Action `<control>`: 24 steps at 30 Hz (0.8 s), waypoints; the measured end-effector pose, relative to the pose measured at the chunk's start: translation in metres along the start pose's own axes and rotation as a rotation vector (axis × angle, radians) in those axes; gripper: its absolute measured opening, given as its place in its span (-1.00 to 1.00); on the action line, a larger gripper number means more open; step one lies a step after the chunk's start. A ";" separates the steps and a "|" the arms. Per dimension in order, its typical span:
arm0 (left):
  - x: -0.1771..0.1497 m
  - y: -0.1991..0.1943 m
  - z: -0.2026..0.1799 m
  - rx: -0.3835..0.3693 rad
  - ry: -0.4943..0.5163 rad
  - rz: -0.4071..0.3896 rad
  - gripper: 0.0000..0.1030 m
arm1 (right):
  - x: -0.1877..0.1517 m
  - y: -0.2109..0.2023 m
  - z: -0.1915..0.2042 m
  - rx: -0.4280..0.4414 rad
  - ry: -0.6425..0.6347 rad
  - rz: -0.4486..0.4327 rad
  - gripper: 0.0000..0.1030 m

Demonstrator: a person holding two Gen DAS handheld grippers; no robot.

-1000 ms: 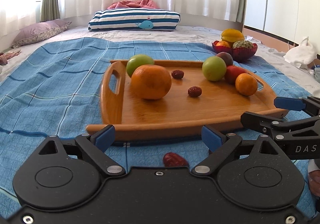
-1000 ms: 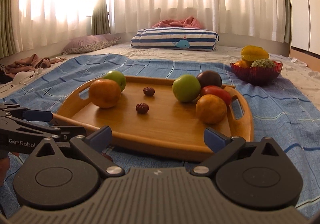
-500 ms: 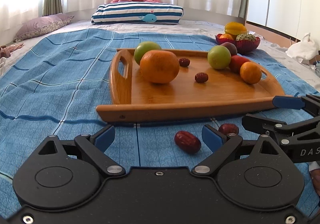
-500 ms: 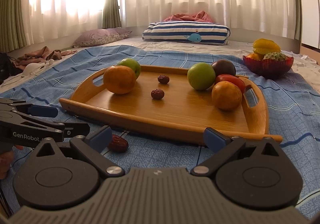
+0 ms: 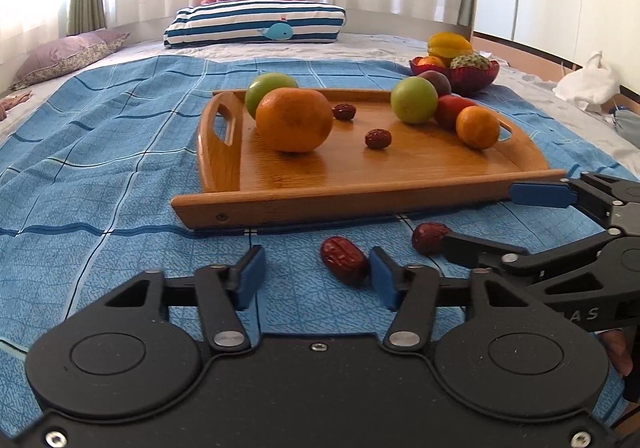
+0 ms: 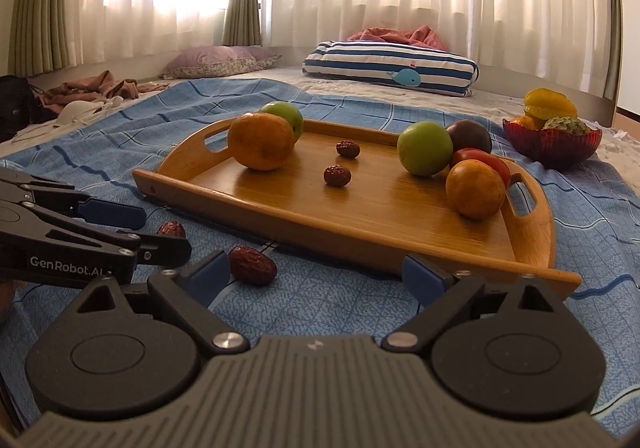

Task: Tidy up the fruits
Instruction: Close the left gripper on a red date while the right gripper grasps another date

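Observation:
A wooden tray [image 5: 400, 187] [image 6: 360, 232] on the blue blanket holds two oranges [image 5: 294, 119], two green fruits [image 5: 414, 100], a red fruit, a dark fruit and two red dates [image 5: 378, 138]. Two more dates lie on the blanket in front of the tray: one [image 5: 344, 259] [image 6: 252, 265] just inside my left gripper's right finger, another [image 5: 430, 238] [image 6: 171, 228] further right. My left gripper [image 5: 318, 276] is open and empty, low over the blanket. My right gripper [image 6: 316, 275] is open and empty, beside it to the right.
A red bowl [image 5: 476, 76] [image 6: 552, 141] of fruit stands beyond the tray's right end. A striped pillow [image 5: 256, 27] and a purple pillow [image 5: 64, 57] lie at the back. White cloth [image 5: 588, 83] lies at the right.
Both grippers have pulled back from the tray and risen a little. The two dates on the blanket have come into full view in front of the left gripper.

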State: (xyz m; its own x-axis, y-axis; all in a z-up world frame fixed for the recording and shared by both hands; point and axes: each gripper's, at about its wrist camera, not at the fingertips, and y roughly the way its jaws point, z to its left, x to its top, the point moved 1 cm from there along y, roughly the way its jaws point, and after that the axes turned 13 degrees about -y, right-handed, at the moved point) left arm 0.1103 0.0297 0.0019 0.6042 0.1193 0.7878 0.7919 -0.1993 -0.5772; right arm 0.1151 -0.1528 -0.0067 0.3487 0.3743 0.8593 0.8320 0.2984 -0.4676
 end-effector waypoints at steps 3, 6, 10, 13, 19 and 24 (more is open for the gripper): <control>0.000 -0.001 -0.003 -0.010 0.012 0.006 -0.26 | 0.000 0.000 0.003 0.008 -0.015 0.000 0.87; 0.000 -0.002 -0.007 -0.005 0.023 0.002 -0.50 | 0.000 -0.001 0.005 0.018 -0.025 0.001 0.78; 0.001 -0.002 -0.009 0.006 0.009 -0.016 -0.58 | 0.000 -0.002 0.007 0.046 -0.021 0.002 0.60; 0.002 -0.002 -0.010 0.012 0.005 -0.024 -0.58 | 0.001 -0.002 0.009 0.074 -0.009 0.005 0.43; 0.002 -0.002 -0.015 0.031 0.025 -0.041 -0.58 | 0.004 -0.001 0.014 0.083 0.011 0.020 0.11; 0.006 -0.006 -0.016 0.040 0.036 -0.059 -0.58 | 0.008 -0.001 0.017 0.108 0.038 0.027 0.05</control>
State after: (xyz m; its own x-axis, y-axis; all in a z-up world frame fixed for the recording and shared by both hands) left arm 0.1082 0.0155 0.0136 0.5538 0.0946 0.8273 0.8291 -0.1544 -0.5373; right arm 0.1095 -0.1350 -0.0034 0.3883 0.3505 0.8523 0.7715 0.3822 -0.5087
